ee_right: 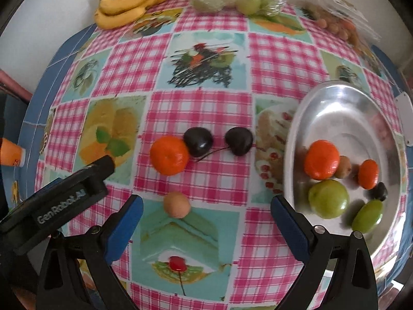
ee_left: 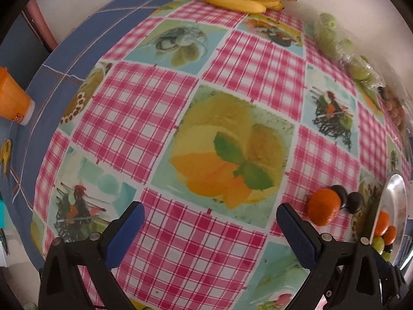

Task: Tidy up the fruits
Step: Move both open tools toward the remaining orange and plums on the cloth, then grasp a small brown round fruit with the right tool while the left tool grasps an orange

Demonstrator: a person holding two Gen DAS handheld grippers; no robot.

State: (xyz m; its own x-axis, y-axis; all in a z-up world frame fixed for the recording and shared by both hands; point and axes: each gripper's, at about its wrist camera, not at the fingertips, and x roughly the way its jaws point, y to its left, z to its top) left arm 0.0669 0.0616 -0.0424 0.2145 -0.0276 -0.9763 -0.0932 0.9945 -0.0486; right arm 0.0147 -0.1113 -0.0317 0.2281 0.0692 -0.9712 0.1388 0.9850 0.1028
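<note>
Silver plate (ee_right: 343, 98) at the right of the counter (ee_right: 201, 111) holds two tangerines (ee_right: 321, 159), two green fruits (ee_right: 328, 198), one small brown fruit (ee_right: 342, 166) and a dark cherry (ee_right: 380, 191); on the checked cloth just left of it lie a loose tangerine (ee_right: 169, 159) touching one of two dark cherries (ee_right: 198, 141) and, nearer, a tan round fruit (ee_right: 177, 204); bananas (ee_right: 129, 5), bagged green fruit (ee_right: 232, 0) and a second bag (ee_right: 340, 23) line the far edge; right tongs (ee_right: 206, 215) wide apart, empty; left tongs (ee_left: 210, 219) likewise wide, holding nothing
</note>
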